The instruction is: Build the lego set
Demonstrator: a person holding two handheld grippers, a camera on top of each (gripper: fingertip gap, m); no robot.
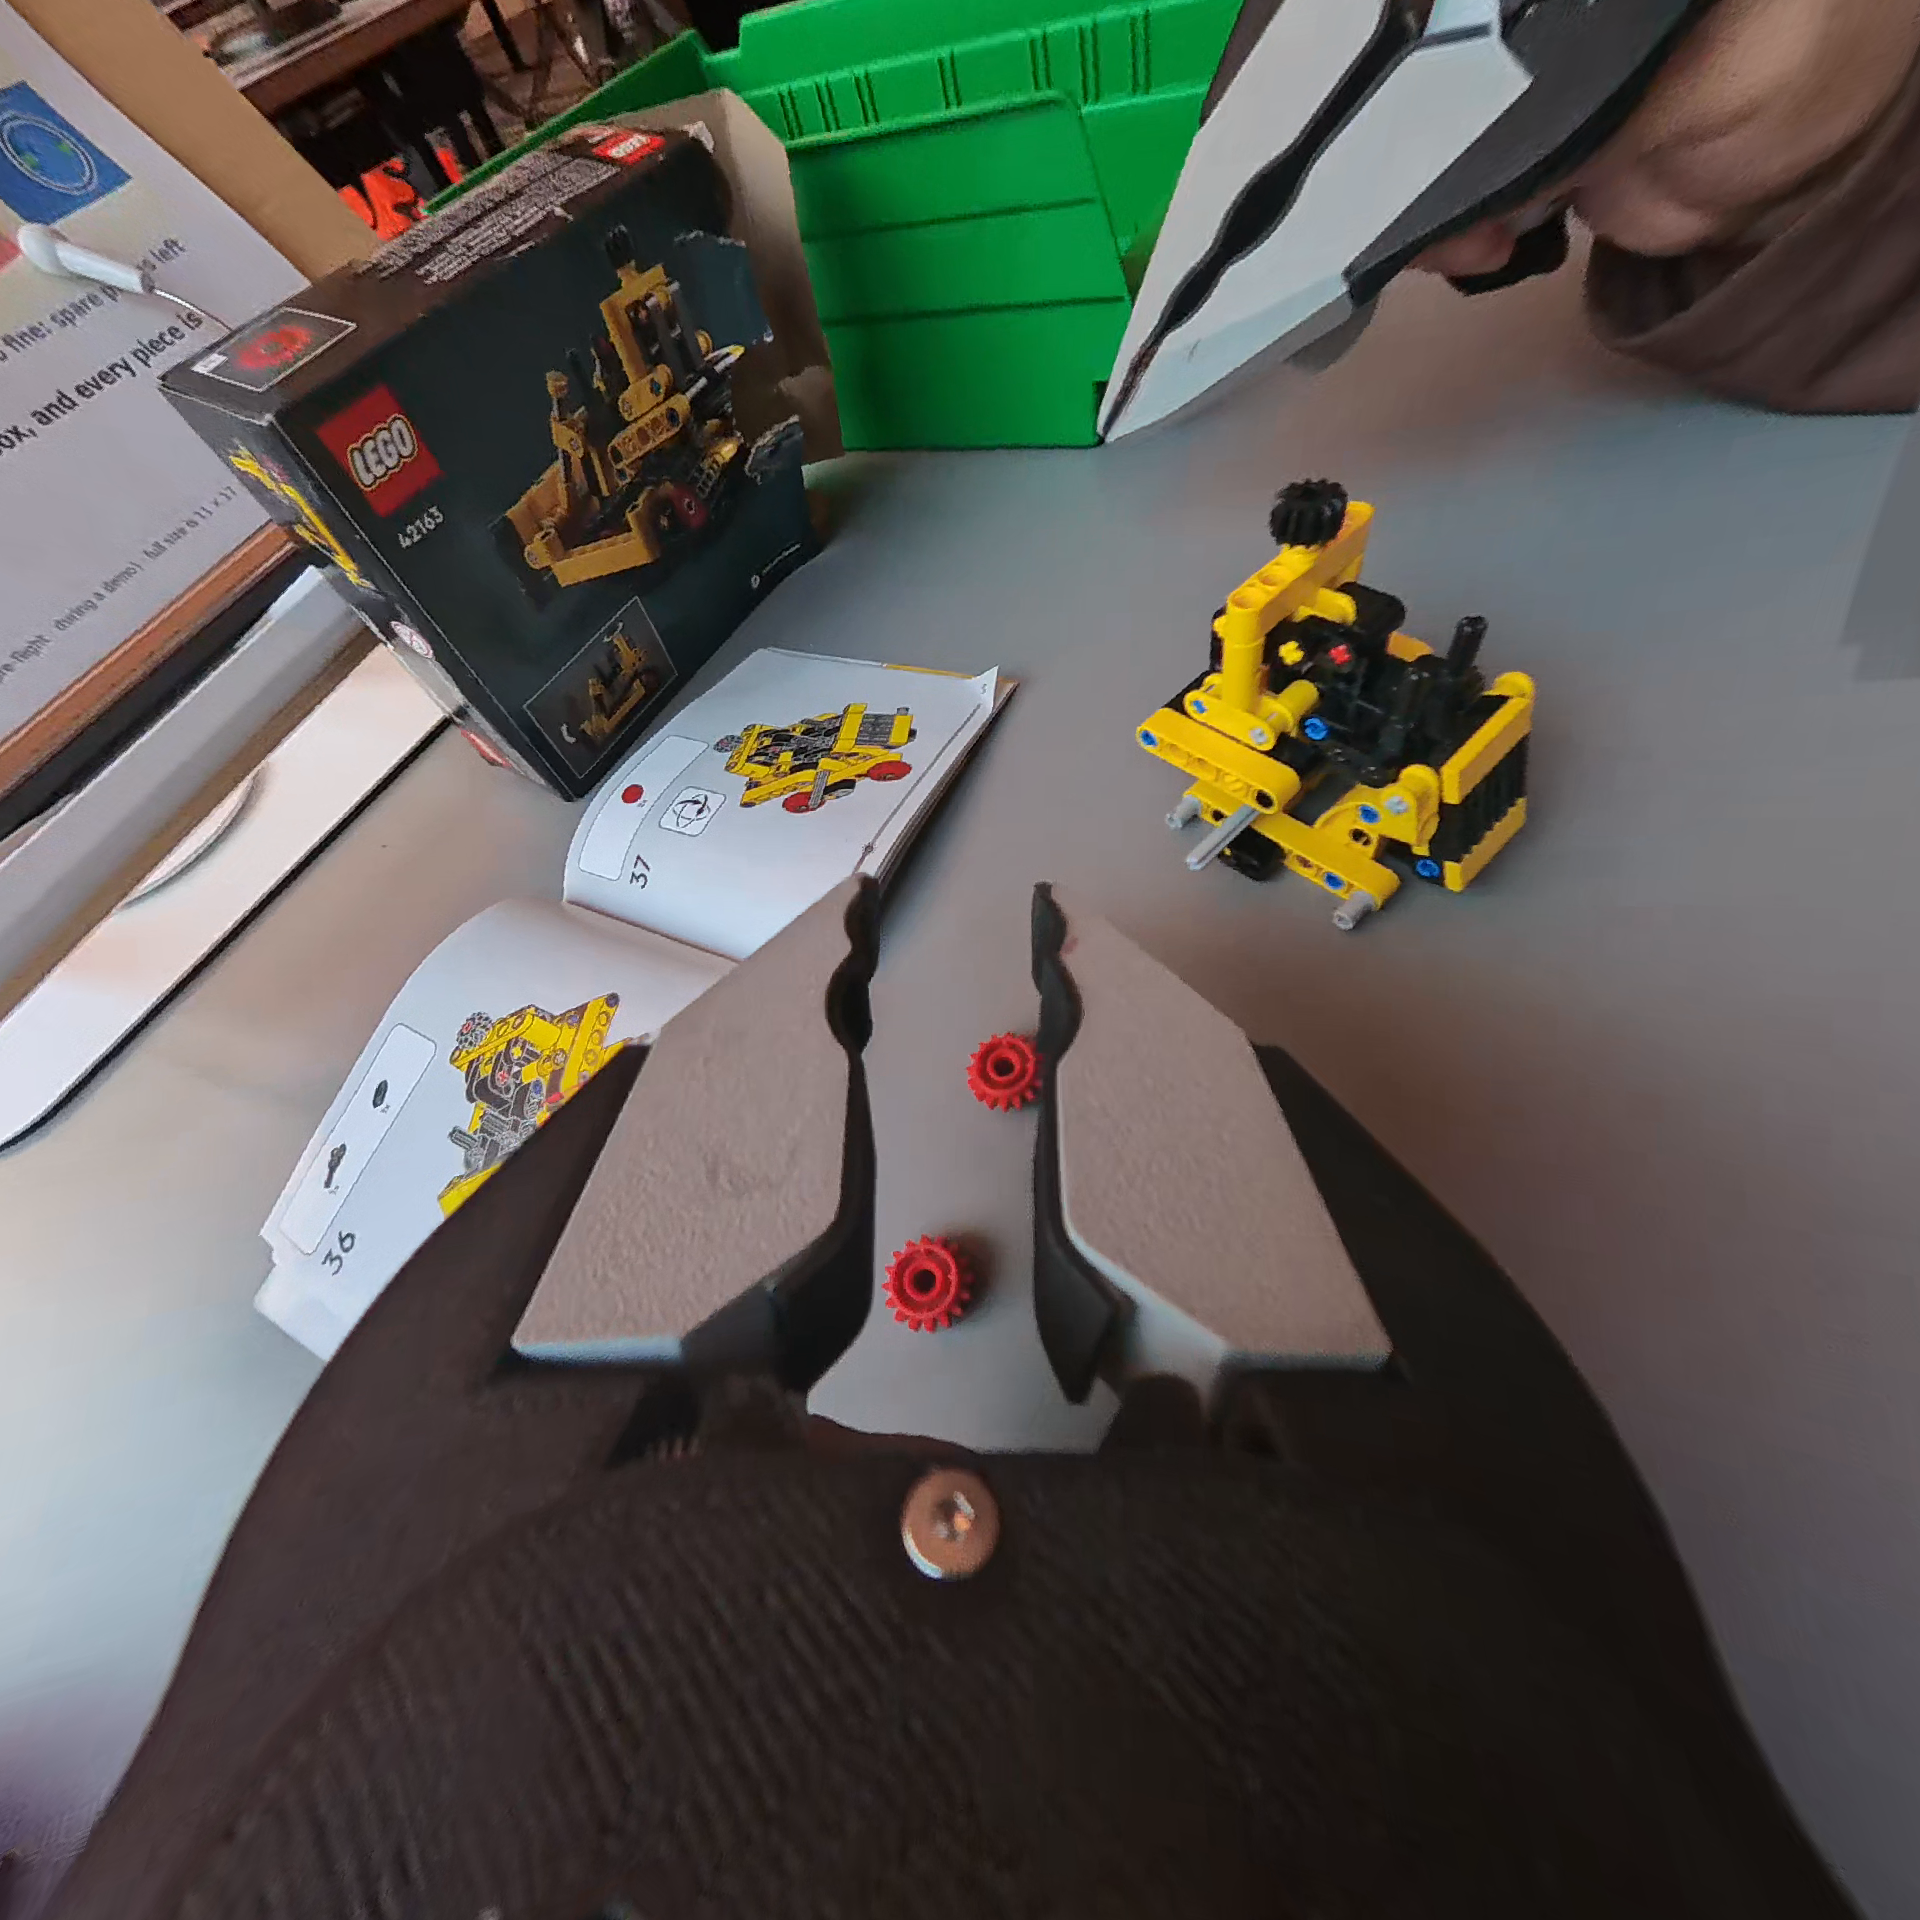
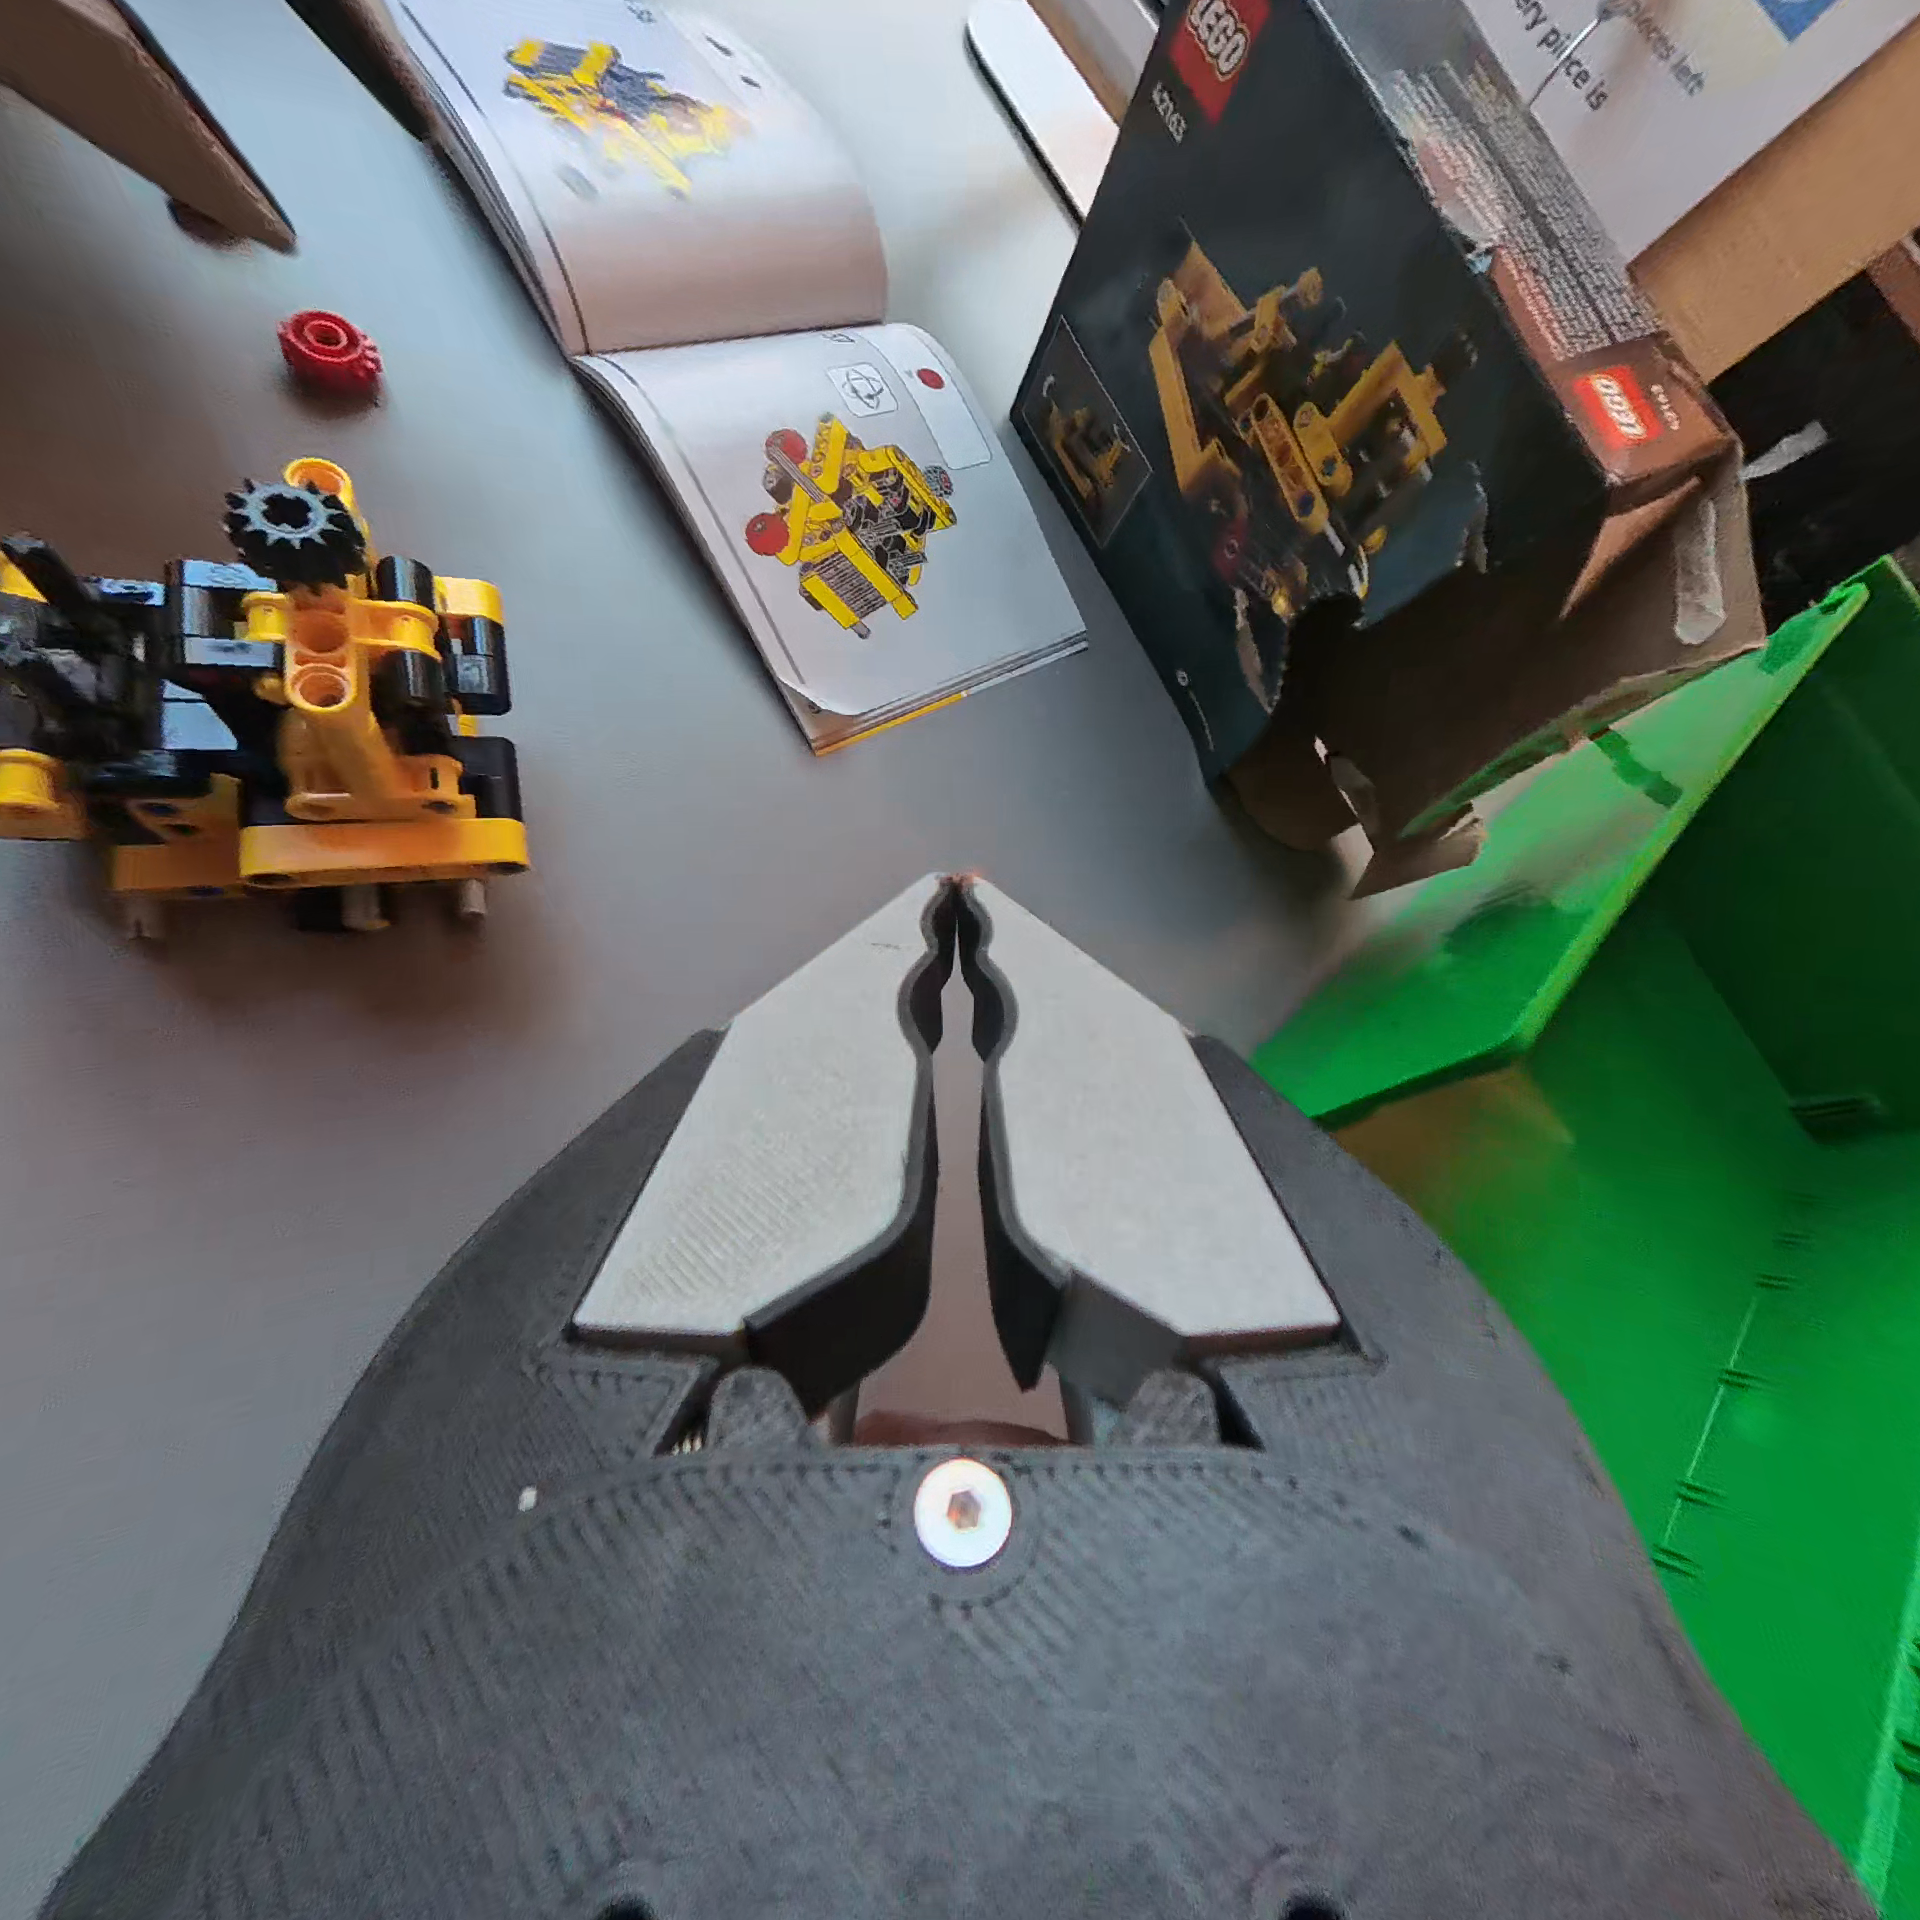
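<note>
Your left gripper (image 1: 951,904) hangs over the grey table (image 1: 1558,1143) with its jaws apart, holding nothing. Two red gears lie on the table under it. The far gear (image 1: 1004,1071) sits right by the inside of the right-hand finger (image 1: 1143,1101). The near gear (image 1: 928,1281) lies deeper between the fingers.

Your right gripper (image 2: 954,881) has its jaws pinched together at the tips, with nothing in them. It hangs near the green bin (image 2: 1662,1195).

The yellow bulldozer (image 1: 1351,707) stands well apart from the gears, and its grey axle pegs stick out bare at the bottom. The open booklet (image 1: 790,769) lies beside the box (image 1: 540,457).

Watch out here. If you go down like this, a finger may bump the far gear and flick it away. If you close now, you might catch both gears, or pinch one by its teeth so it pops out. The bulldozer is light, so pushing a gear on with nothing holding it could slide or tip it.
</note>
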